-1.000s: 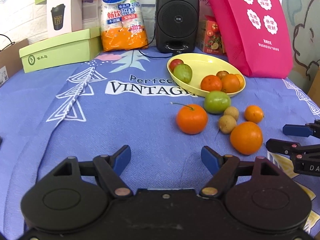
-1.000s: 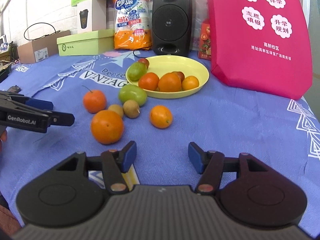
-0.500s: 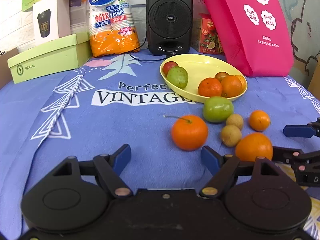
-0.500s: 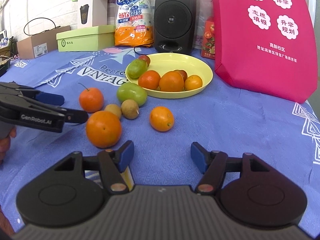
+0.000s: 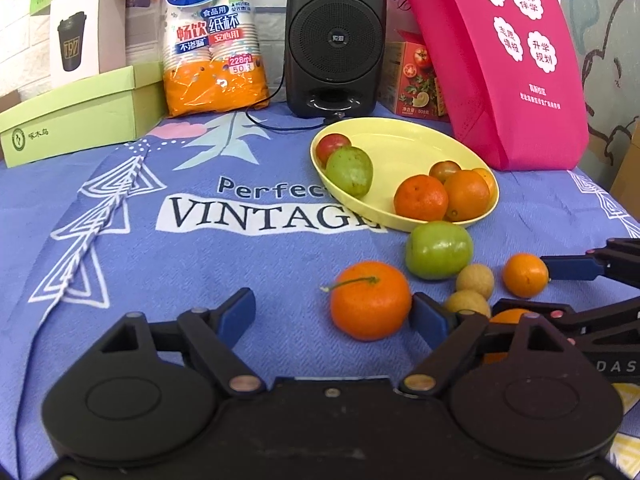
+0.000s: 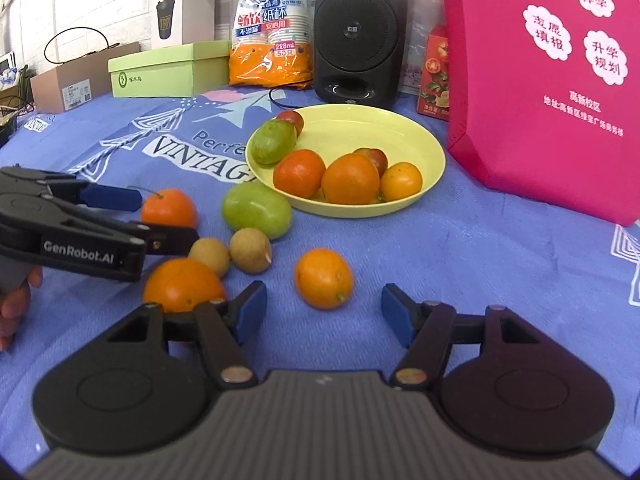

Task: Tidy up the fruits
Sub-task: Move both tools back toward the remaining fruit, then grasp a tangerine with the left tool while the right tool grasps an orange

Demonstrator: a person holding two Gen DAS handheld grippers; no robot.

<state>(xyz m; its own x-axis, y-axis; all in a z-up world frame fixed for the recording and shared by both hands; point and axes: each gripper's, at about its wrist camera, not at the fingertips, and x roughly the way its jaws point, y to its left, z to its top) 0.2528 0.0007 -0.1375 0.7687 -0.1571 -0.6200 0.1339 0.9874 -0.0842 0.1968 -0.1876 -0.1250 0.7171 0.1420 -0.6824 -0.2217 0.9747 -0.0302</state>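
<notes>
Two grippers are hanging over the blue cloth [image 5: 200,256], and you are keeping both spread wide with nothing between the fingers. Your left gripper [image 5: 332,312] is sitting low in its frame, the stemmed tangerine [image 5: 370,300] lying just inside its right-hand finger. Your right gripper [image 6: 322,312] is facing the small orange [image 6: 324,279] at the centre of its frame. Six loose fruits are lying below the yellow plate [image 6: 400,132], which is holding six more in the upper middle.

White brick wall [image 5: 16,60] behind blue-clothed table [image 5: 200,280]
</notes>
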